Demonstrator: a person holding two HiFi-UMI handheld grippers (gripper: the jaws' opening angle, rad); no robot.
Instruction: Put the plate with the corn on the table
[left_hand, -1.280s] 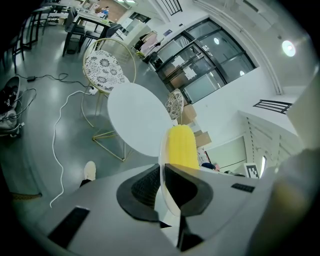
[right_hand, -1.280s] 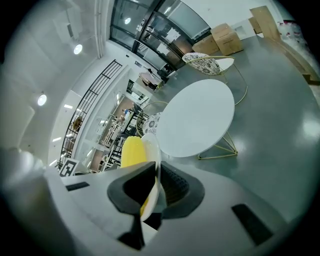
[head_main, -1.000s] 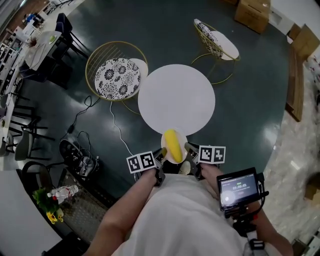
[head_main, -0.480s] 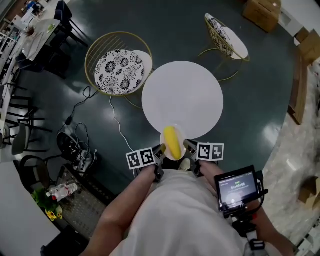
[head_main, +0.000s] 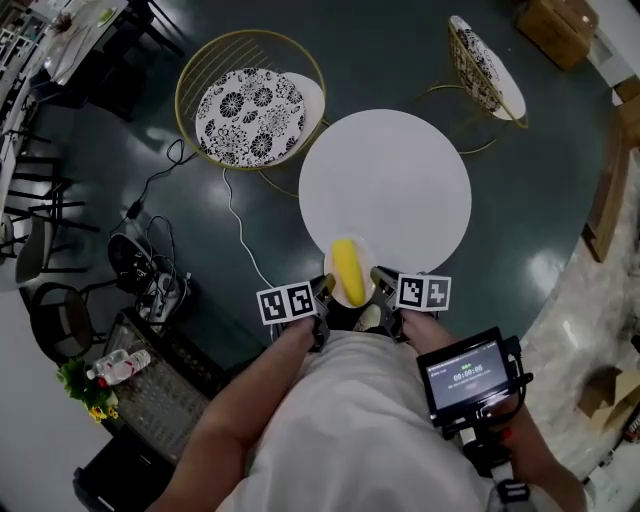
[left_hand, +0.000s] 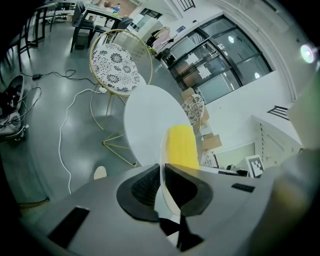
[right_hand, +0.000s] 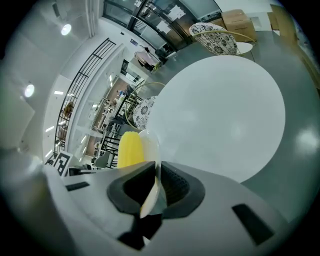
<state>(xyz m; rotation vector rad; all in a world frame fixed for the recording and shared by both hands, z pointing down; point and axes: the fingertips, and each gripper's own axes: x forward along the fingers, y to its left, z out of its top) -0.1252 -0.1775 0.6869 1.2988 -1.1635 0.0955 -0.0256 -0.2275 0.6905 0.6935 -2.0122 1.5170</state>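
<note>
Left side: patterned chair (head_main: 250, 105) has shifted up-left in the head view over the last second, so the whole rig has been carried forward toward the counter (head_main: 390, 185).

Left hand-held gripper (head_main: 325, 290) is clamped on the left rim of the plate (head_main: 366, 262). In the left gripper view the pads are closed on the thin plate edge (left_hand: 160, 165), with the corn (left_hand: 181, 145) seen just beyond. Grip is unchanged from a second ago.

Plate is held in the air between both grippers. The corn (head_main: 347, 272) lies lengthwise on it and has not rolled. What has changed: only the far rim of the plate overlapped the near edge of the counter before, while now roughly the far half is seen over the counter top. The near half hangs past the rim, toward the person.

Right hand-held gripper (head_main: 378, 283) is likewise clenched on the right rim. In the right gripper view the plate edge (right_hand: 150, 145) is pinched between the pads, with the corn (right_hand: 130, 149) to the left and the bare counter (right_hand: 220, 115) ahead.

Assessment: approach is nearly done, placement is not. Contact with the counter cannot be confirmed from these views. A bit more forward travel is judged necessary before lowering and releasing, else the plate would be left overhanging the edge.
</note>
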